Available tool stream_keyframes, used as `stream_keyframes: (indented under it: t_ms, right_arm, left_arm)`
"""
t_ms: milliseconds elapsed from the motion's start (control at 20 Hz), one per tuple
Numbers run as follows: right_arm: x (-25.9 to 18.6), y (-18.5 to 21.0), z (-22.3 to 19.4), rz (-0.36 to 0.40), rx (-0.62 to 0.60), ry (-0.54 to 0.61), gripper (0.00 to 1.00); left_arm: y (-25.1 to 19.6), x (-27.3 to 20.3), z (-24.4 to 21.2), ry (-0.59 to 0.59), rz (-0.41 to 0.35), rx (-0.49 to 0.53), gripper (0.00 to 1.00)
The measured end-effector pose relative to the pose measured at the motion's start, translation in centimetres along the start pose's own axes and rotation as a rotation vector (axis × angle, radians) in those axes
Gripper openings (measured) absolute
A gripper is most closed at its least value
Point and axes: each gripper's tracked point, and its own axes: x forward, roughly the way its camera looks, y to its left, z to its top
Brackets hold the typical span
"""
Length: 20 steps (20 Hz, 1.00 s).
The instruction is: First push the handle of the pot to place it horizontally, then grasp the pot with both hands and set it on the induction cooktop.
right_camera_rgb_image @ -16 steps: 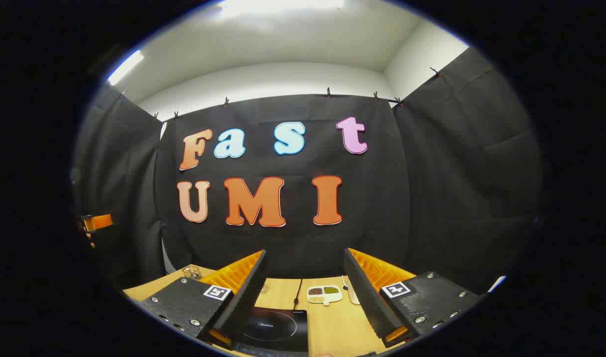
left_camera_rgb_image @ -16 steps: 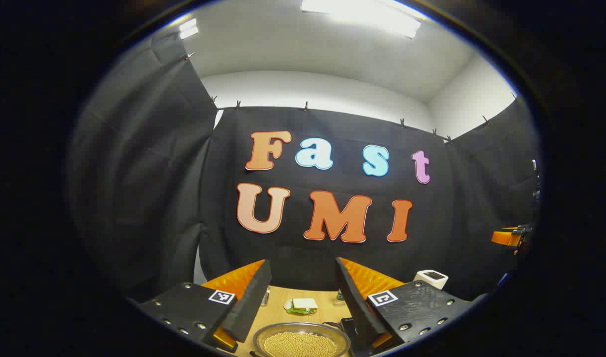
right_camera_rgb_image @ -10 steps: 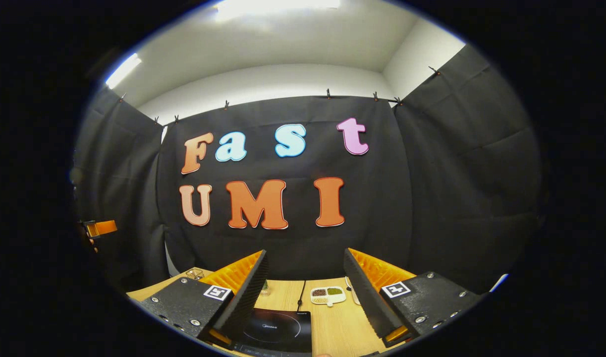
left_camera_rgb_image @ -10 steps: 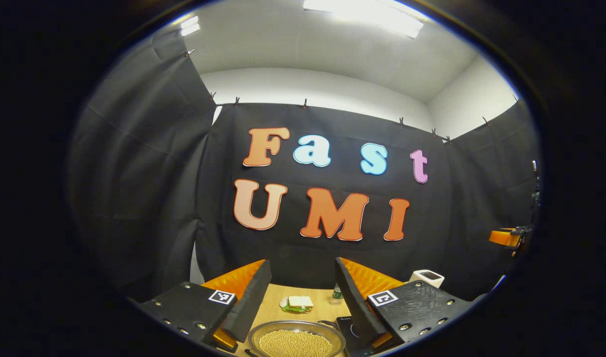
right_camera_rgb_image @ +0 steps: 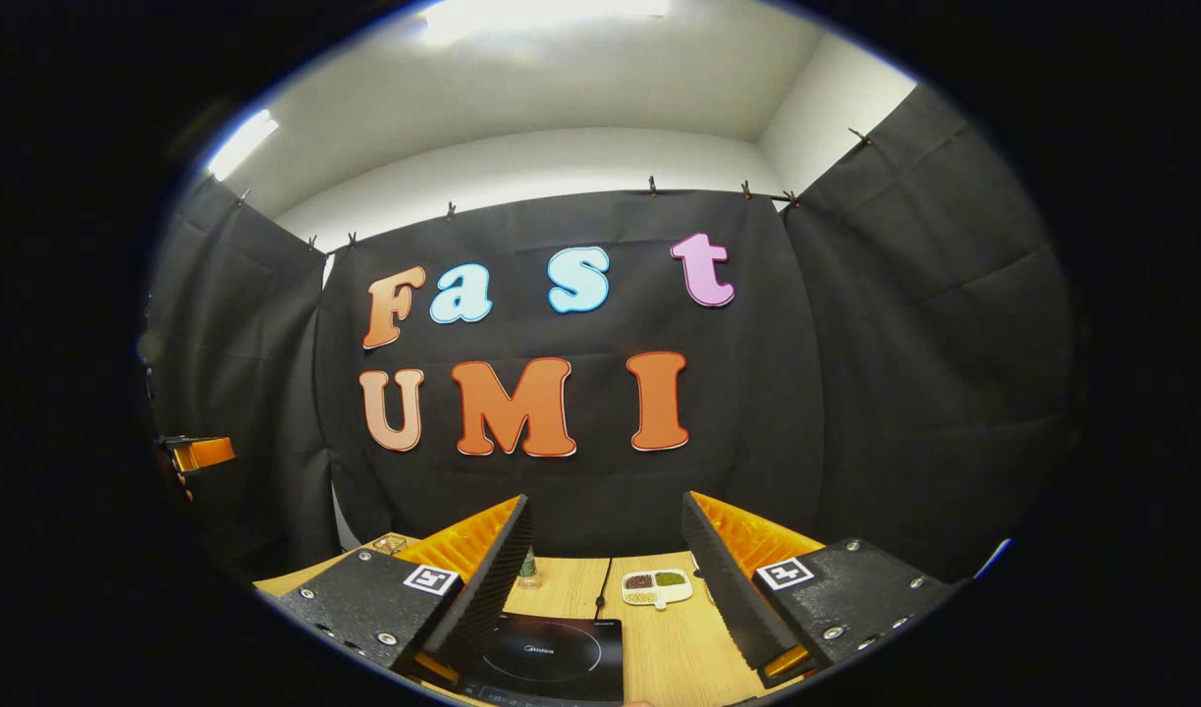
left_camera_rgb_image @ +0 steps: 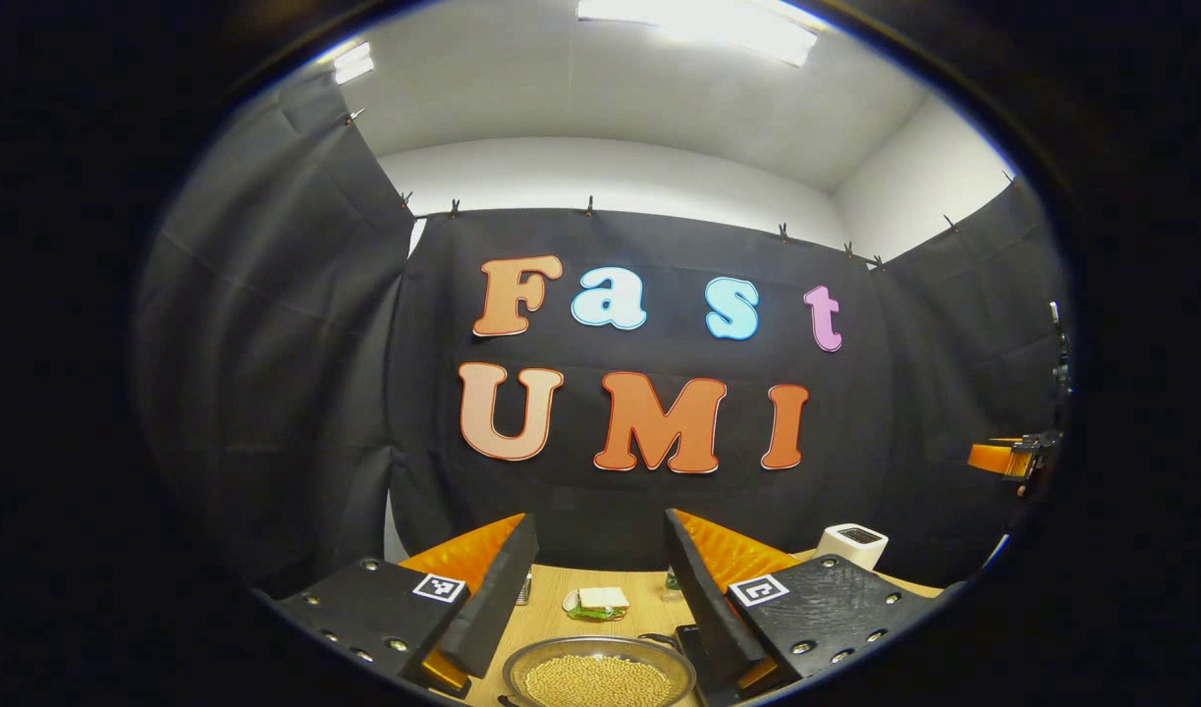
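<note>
A: Left claw [left_camera_rgb_image: 600, 579]: spread, gripping nothing, raised over the bench [left_camera_rgb_image: 546, 614]. Just below: pot [left_camera_rgb_image: 598, 676], shallow, metal, heaped with pale beans.

B: Right claw [right_camera_rgb_image: 605, 565]: likewise spread, gripping nothing, above the cooktop [right_camera_rgb_image: 551, 658]. Beyond: small dish of beans [right_camera_rgb_image: 657, 586].

A: Handling, by judgement: stiff, slippery metal; weighty and prone to spill if tipped.

B: Hold: handle not clearly seen, perhaps at the pot's right edge. Best pinched at opposite rims and kept level.

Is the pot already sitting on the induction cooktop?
No, the induction cooktop has a bare top in the right gripper view, while the pot sits on the table.
</note>
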Motion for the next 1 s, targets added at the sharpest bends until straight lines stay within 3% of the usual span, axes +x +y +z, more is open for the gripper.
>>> stream_keyframes:
  t_ms: [550, 700, 800, 850, 1000]
  right_arm:
    - [0.3, -0.1, -0.4, -0.002, 0.000, 0.003, 0.95]
    - [0.5, -0.3, -0.8, -0.006, 0.002, 0.010, 0.95]
    - [0.8, -0.5, -1.0, -0.014, 0.008, 0.014, 0.95]
    - [0.8, -0.4, -1.2, -0.014, 0.011, 0.017, 0.95]
    - [1.0, -0.2, -1.5, -0.009, 0.015, 0.023, 0.95]
  left_arm:
    - [0.0, 0.2, -0.7, 0.038, -0.011, 0.009, 0.82]
    - [-0.9, 0.1, -1.0, 0.044, -0.050, 0.016, 0.85]
    - [-1.3, 0.1, -1.3, 0.054, -0.071, 0.011, 0.66]
    - [-1.0, 0.1, -1.6, 0.060, -0.073, 0.010, 0.64]
    - [-1.2, 0.2, -2.2, 0.079, -0.081, 0.006, 0.42]
